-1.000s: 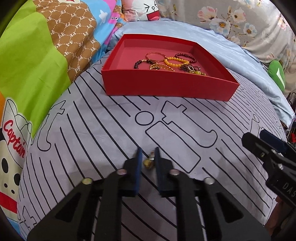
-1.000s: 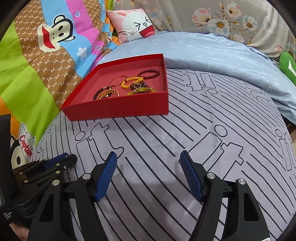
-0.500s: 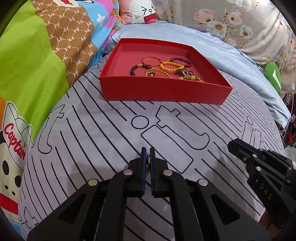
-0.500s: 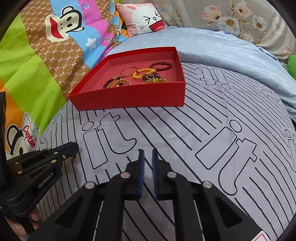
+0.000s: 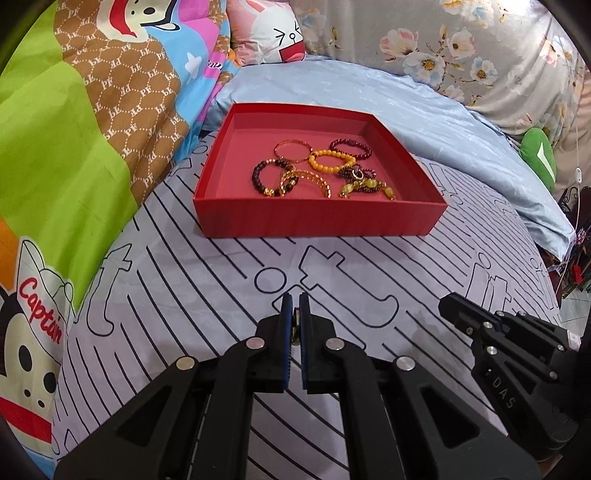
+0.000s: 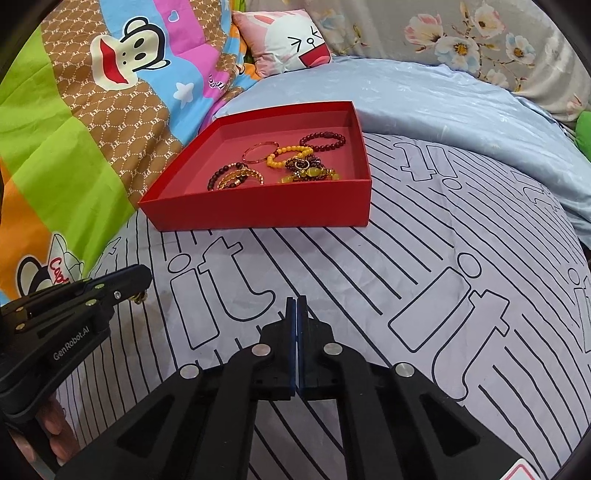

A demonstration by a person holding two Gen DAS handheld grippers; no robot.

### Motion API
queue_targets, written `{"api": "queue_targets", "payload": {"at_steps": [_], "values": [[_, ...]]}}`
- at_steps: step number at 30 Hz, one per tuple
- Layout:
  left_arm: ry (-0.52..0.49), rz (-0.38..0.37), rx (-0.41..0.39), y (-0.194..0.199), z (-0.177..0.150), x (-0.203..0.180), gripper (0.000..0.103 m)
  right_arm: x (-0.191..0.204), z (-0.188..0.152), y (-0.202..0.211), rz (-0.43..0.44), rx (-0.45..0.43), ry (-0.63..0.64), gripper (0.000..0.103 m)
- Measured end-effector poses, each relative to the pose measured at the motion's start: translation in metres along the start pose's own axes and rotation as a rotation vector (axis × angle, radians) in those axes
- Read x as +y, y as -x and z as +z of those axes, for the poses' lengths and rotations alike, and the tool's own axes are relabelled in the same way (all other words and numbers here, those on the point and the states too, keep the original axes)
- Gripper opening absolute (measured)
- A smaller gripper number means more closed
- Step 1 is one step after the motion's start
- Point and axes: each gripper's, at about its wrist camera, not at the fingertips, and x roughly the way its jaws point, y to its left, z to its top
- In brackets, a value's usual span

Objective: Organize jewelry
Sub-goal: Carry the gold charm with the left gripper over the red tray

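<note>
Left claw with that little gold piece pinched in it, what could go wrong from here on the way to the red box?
1. The small gold piece is held only at the tips of the left claw, so it could slip onto the striped sheet.
2. The red box sits on soft bedding; bumping its wall might shift it.
3. Dropped on the tangled bracelets, the piece could snag among them.

Tray (image 5: 317,220) sits on bedsheet (image 5: 207,280), toward its far edge. Bracelets (image 5: 321,171) lie in the tray. Quilt (image 5: 74,147) along left edge; pillow (image 5: 273,33) behind, far-left corner.
</note>
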Motion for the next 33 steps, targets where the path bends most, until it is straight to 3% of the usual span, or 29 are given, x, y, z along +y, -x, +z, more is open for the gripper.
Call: {"api": "queue_targets", "payload": {"at_steps": [24,33], "values": [[-0.039,-0.022,-0.053,0.001,0.051,-0.017,0.003,-0.001,0.021,-0.004,-0.016,-0.024,0.024,0.005],[-0.033,-0.025,-0.073,-0.013,0.09,-0.019,0.003,-0.003,0.07,0.001,-0.02,-0.096,0.041,0.005]]}}
